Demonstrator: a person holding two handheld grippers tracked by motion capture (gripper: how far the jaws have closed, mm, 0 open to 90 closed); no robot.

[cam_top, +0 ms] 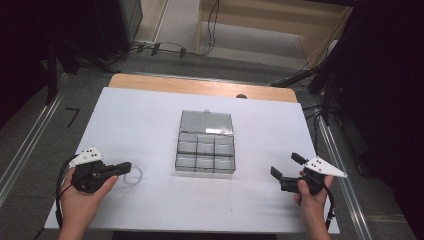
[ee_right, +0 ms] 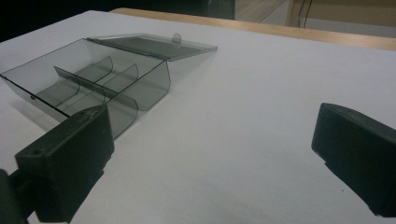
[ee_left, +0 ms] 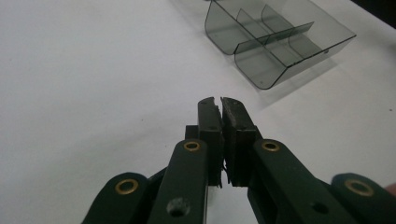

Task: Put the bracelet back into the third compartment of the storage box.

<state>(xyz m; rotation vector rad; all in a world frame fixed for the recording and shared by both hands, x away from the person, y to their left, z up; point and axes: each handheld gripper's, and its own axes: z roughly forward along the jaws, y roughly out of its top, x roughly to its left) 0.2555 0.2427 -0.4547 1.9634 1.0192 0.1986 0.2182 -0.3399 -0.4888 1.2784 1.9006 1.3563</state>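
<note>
Seemingly mid-pickup, left gripper (cam_top: 126, 166) pinches together on a thin white ring (cam_top: 134, 176) at lower left; right gripper (cam_top: 285, 168) gapes apart; next, carry to the open box (cam_top: 205, 154)

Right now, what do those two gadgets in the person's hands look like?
Each hand holds a black two-jaw tool. The left gripper and right gripper each carry a pale three-cornered plate on top; the left one's plate has small dark dots. Brass-coloured rivets stud the left one's arms. A black cable trails from each. The forearms are bare, no sleeves in view.
</note>
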